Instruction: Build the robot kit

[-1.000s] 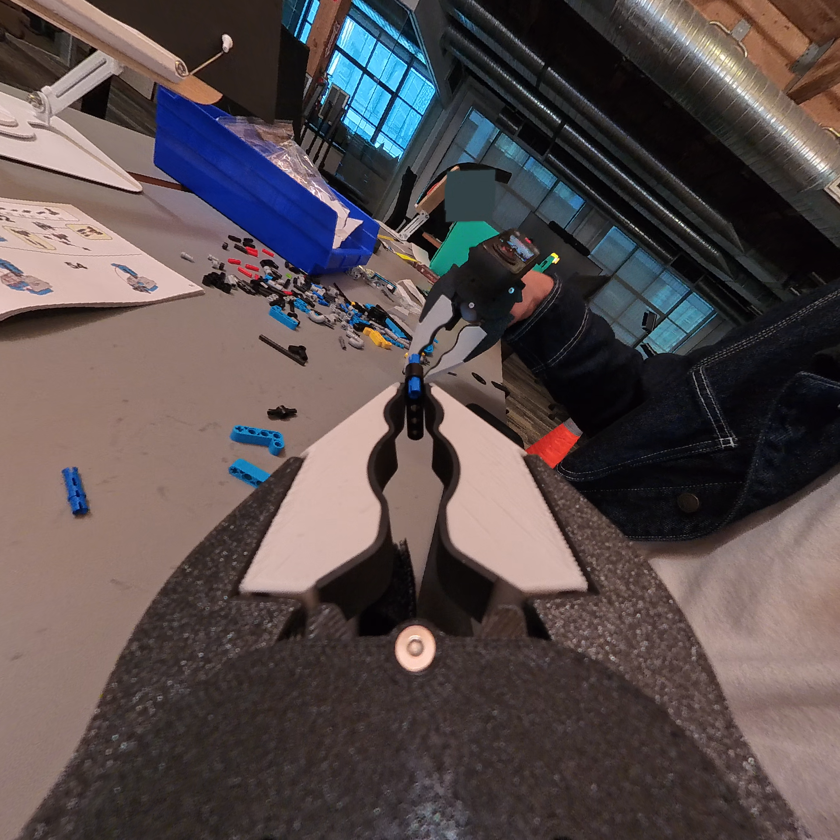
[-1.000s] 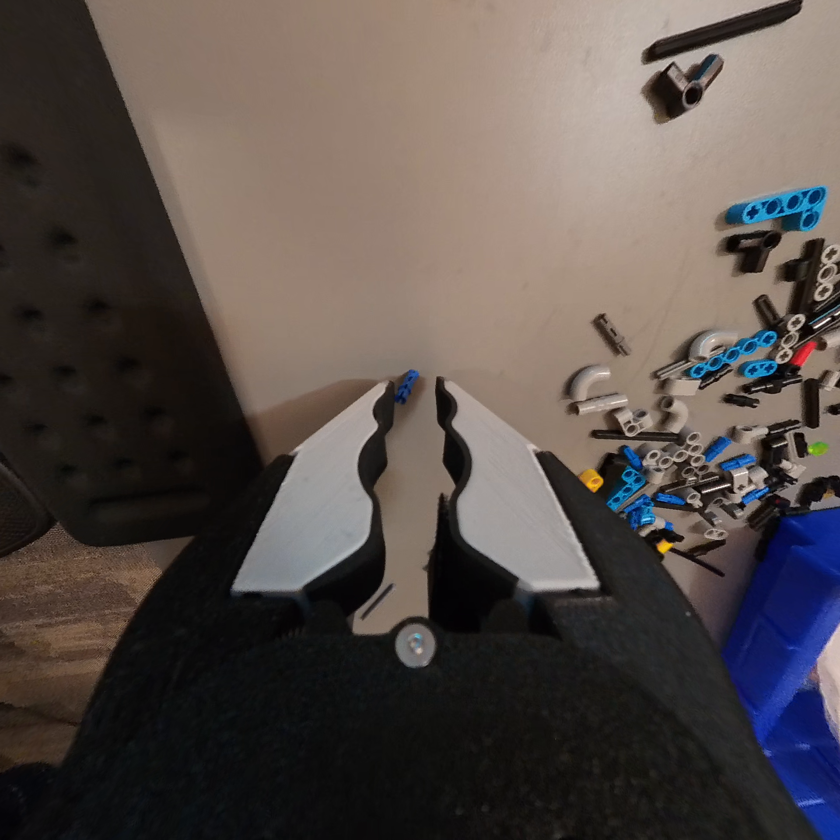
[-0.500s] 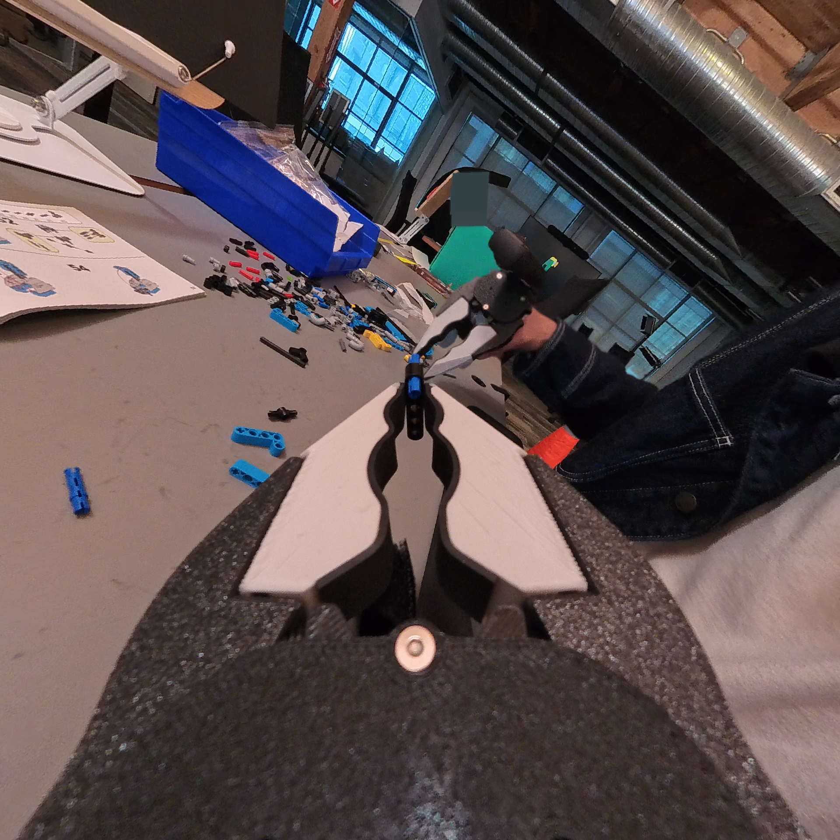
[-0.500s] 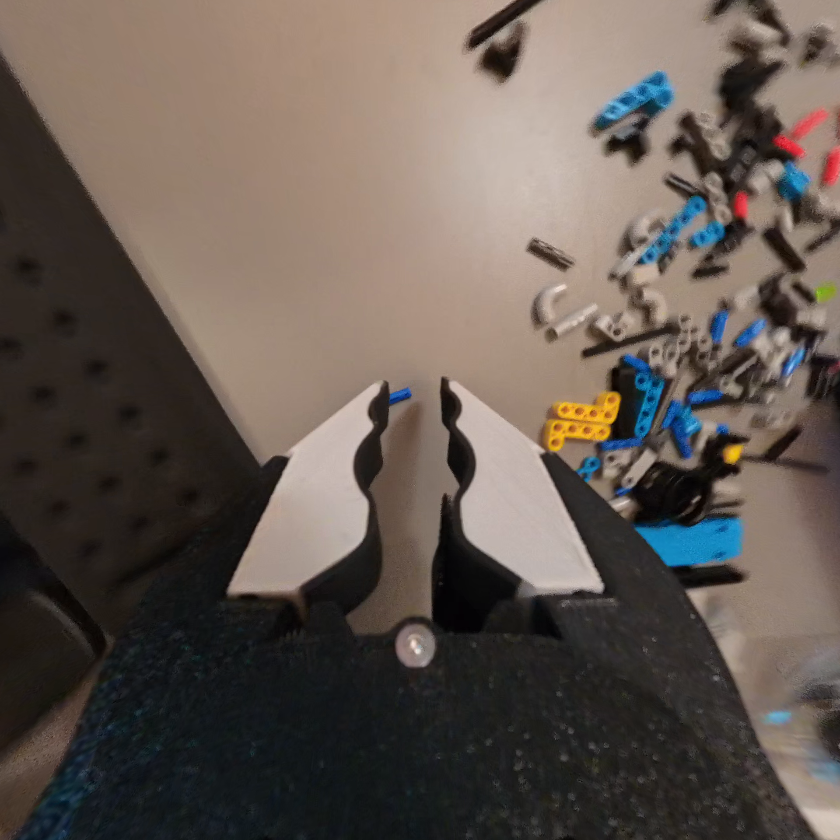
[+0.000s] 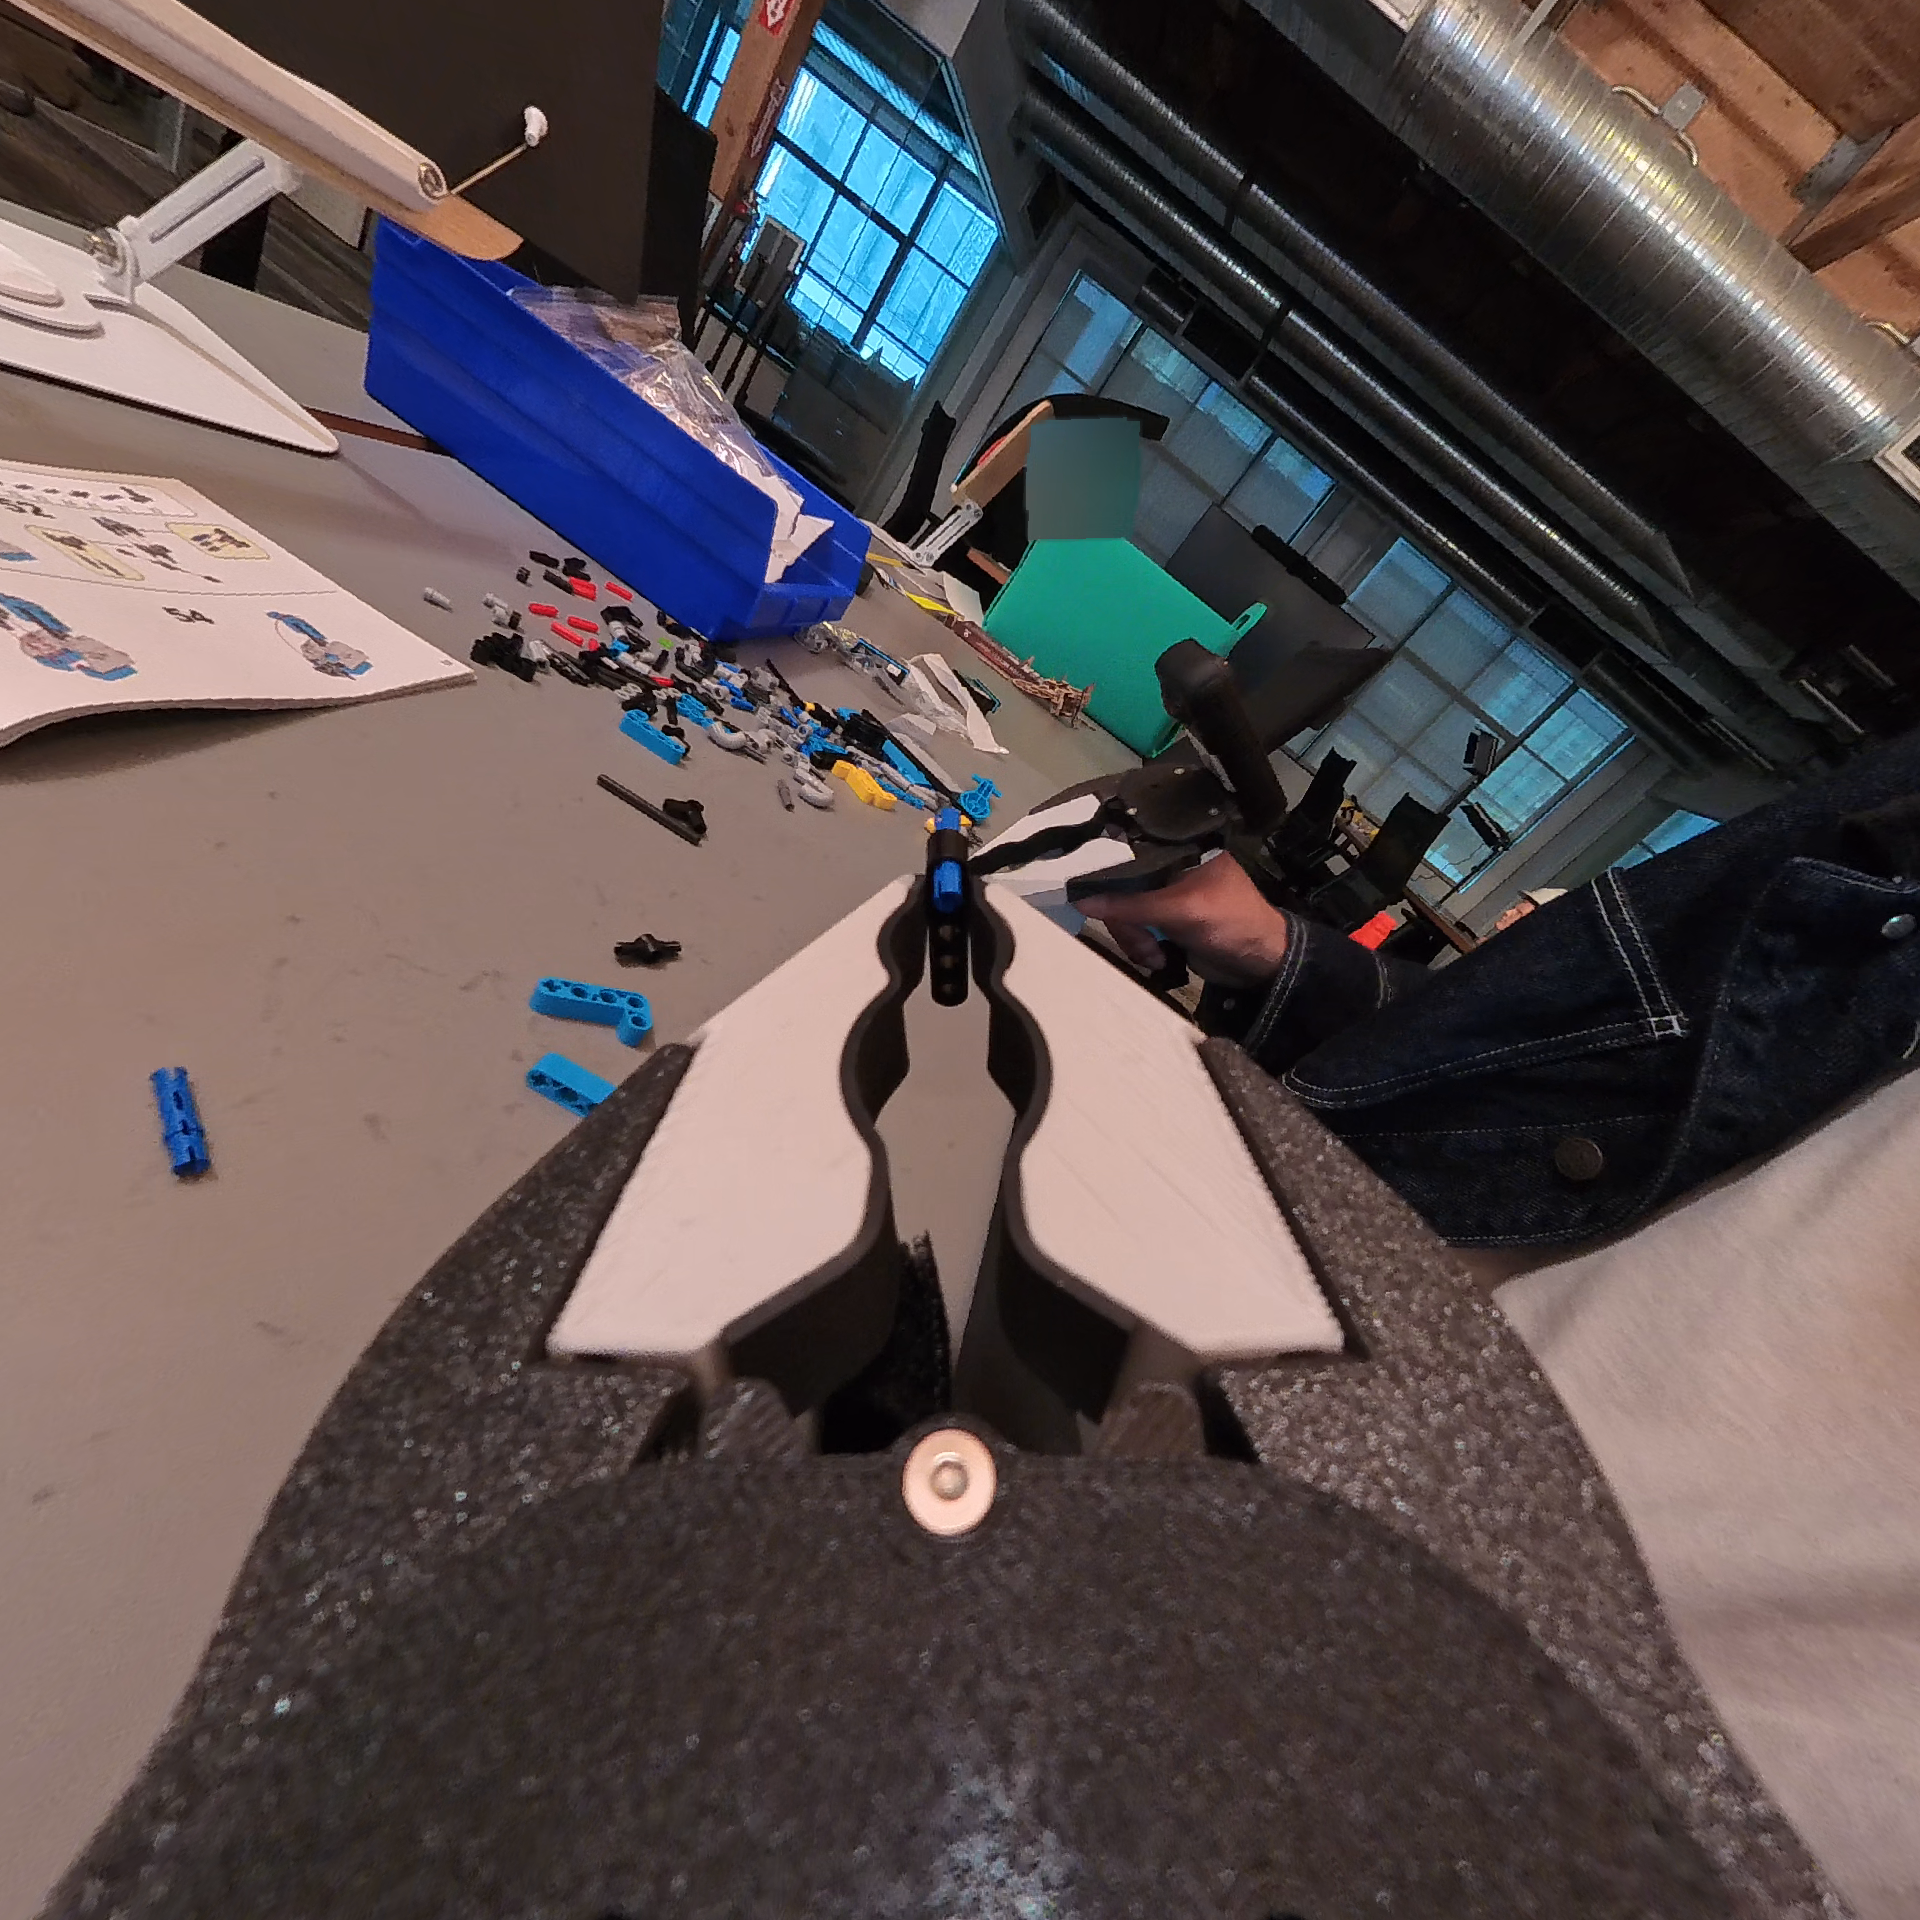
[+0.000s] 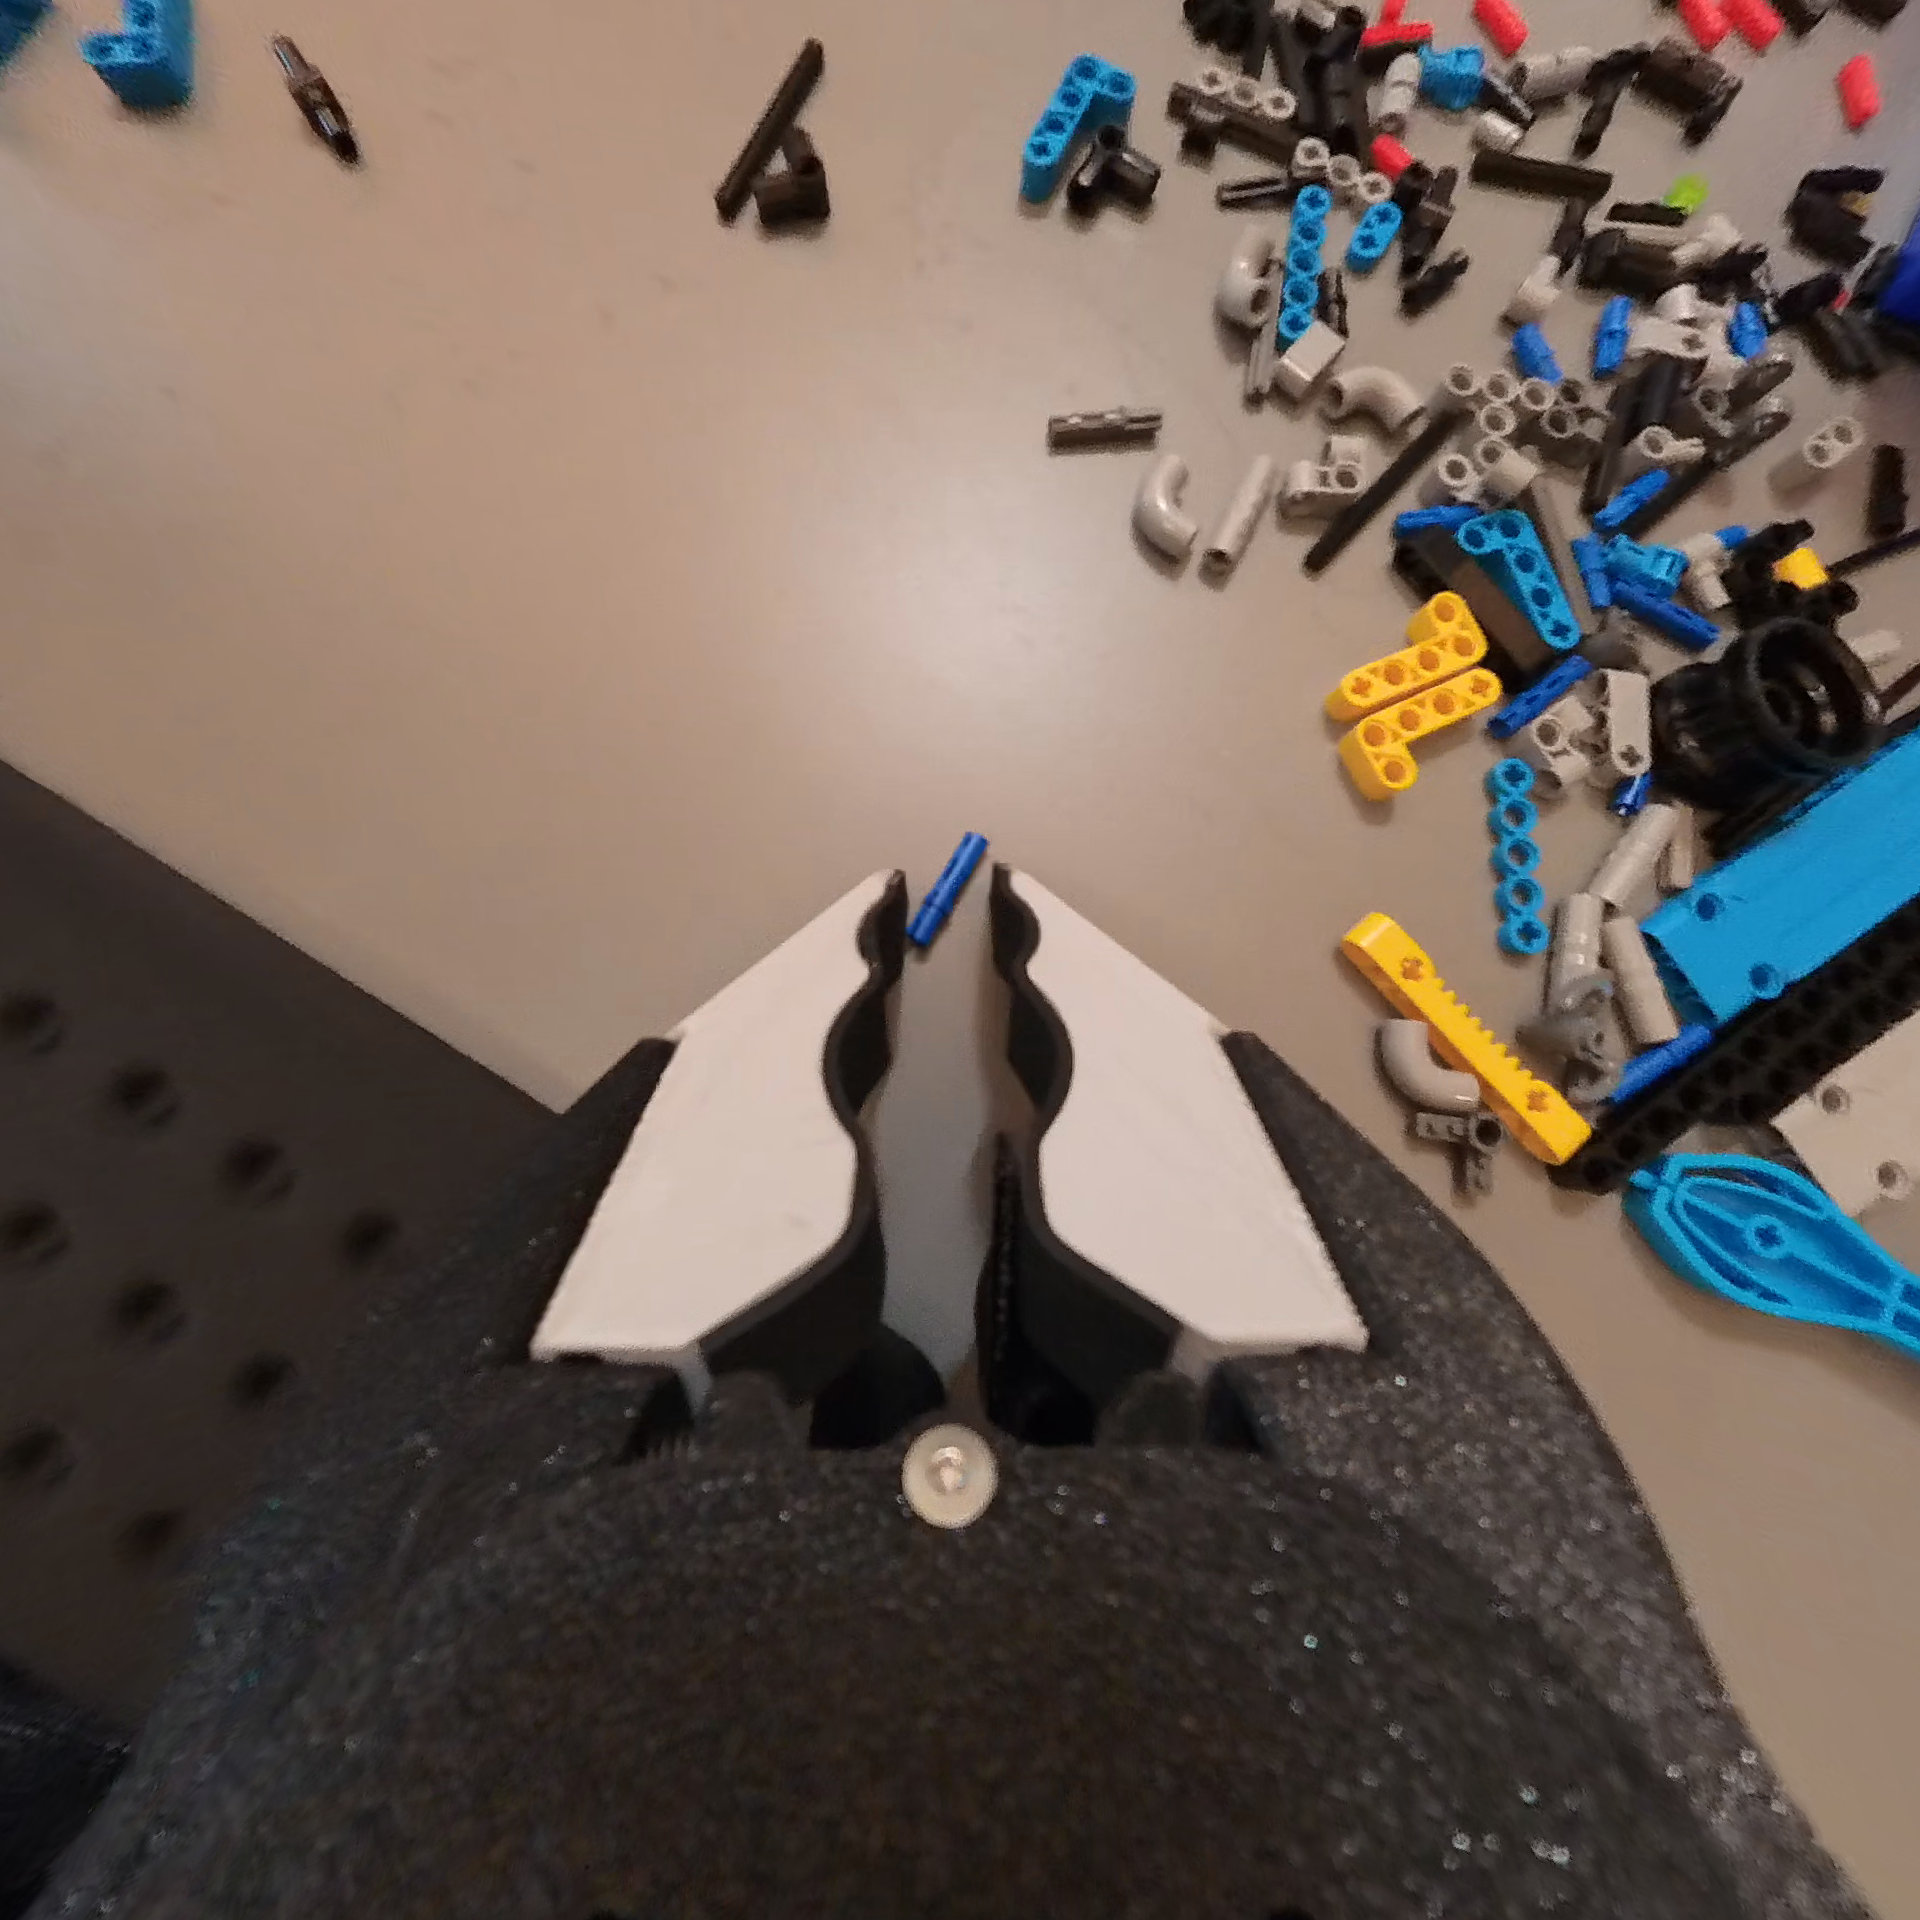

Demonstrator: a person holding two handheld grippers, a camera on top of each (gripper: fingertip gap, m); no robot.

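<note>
Light: even indoor light; blue daylight through windows (image 5: 873, 229) in the left view.
Glare: soft sheen on table (image 6: 935, 613) in the right view.
Blur: right view's top corners smeared; foam foreground soft.
Distortion: strong fisheye bending at edges.

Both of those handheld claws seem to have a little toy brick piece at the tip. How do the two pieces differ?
The left gripper is shut on a black beam with a row of holes and a blue pin at its far end. The right gripper has only a slim blue pin at its tips. The beam stands straight between the fingers; the slim pin sits tilted, against the left finger, with a gap beside it. Both are small plastic building parts.
</note>
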